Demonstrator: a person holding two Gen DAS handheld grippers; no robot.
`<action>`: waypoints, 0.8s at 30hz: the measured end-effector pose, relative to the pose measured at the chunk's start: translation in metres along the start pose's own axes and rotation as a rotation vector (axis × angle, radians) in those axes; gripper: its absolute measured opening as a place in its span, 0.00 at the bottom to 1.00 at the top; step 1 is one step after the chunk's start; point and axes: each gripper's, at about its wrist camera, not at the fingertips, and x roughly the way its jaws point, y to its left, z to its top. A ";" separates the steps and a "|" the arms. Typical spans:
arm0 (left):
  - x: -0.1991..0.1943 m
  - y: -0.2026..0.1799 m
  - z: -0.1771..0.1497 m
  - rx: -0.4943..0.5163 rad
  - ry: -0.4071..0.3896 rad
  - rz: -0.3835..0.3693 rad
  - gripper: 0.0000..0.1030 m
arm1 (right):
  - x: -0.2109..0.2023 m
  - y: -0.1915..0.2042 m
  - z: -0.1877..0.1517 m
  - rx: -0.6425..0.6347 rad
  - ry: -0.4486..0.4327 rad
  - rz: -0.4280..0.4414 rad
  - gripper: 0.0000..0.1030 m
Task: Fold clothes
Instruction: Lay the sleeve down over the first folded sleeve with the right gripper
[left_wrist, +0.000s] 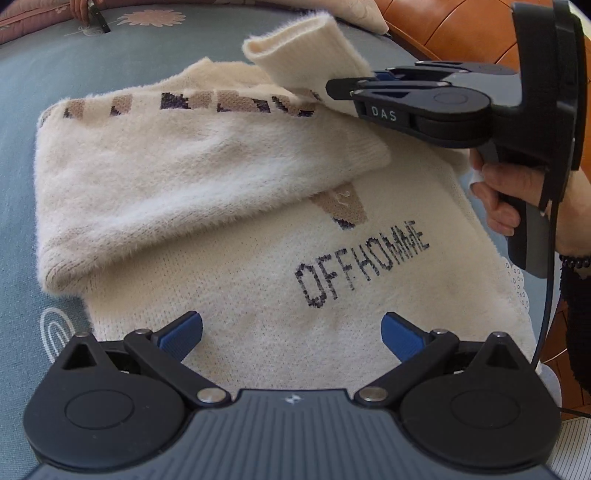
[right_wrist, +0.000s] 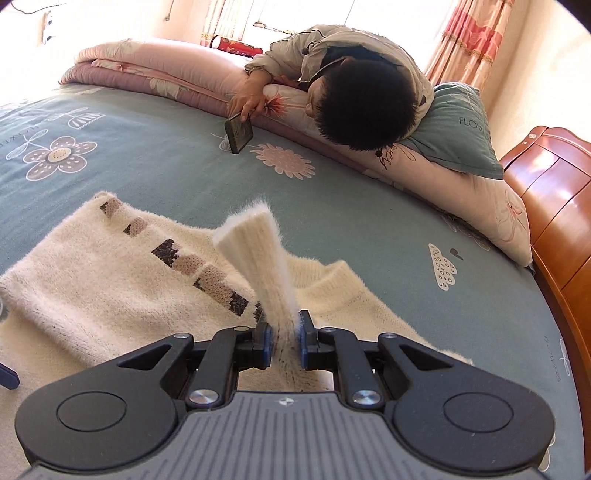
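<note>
We're over the bed (right_wrist: 155, 158), grey-blue sheet w/ flower prints, and the sweater (left_wrist: 229, 177) lies flat on it right under both grippers.

Room to move: ahead of the right jaws there's a wide bare stretch of sheet, then the quilt (right_wrist: 159, 66) rolled along the far edge w/ a person (right_wrist: 354, 74) lying on it, phone (right_wrist: 239, 132) in hand resting on the sheet. Well apart from us. Off to the right of the right jaws, sheet runs to the wooden bed frame (right_wrist: 554, 206); pillow (right_wrist: 454, 129) sits up by that corner. Left of the left jaws, open sheet past the sweater's folded edge.

Left gripper (left_wrist: 291, 334): jaws spread wide, blue pads apart, nothing between them, sweater body right beneath.

Right gripper (right_wrist: 284, 339): jaws pinched onto the sleeve (right_wrist: 258, 251), cuff sticking up & forward past the fingertips, lifted off the body. In the left view, our hand (left_wrist: 517, 192) is on its handle, w/ the cuff above the sweater's top right part.

Sweater look: cream, fluffy knit, "OFFHOMME" in dark letters just ahead of the left jaws. Band of brown & dark blocks across it. Left side already folded over onto the body, thick soft roll. Collar is just ahead-right of the right jaws.
</note>
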 end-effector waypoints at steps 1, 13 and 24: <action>0.001 0.000 0.000 0.000 0.002 0.005 0.99 | 0.003 0.008 -0.003 -0.017 -0.004 -0.013 0.15; 0.010 -0.001 0.000 0.010 0.022 0.028 0.99 | 0.027 0.057 -0.037 -0.215 0.012 -0.041 0.16; 0.009 -0.003 0.002 0.023 0.026 0.036 0.99 | 0.027 0.055 -0.025 -0.253 0.074 0.017 0.16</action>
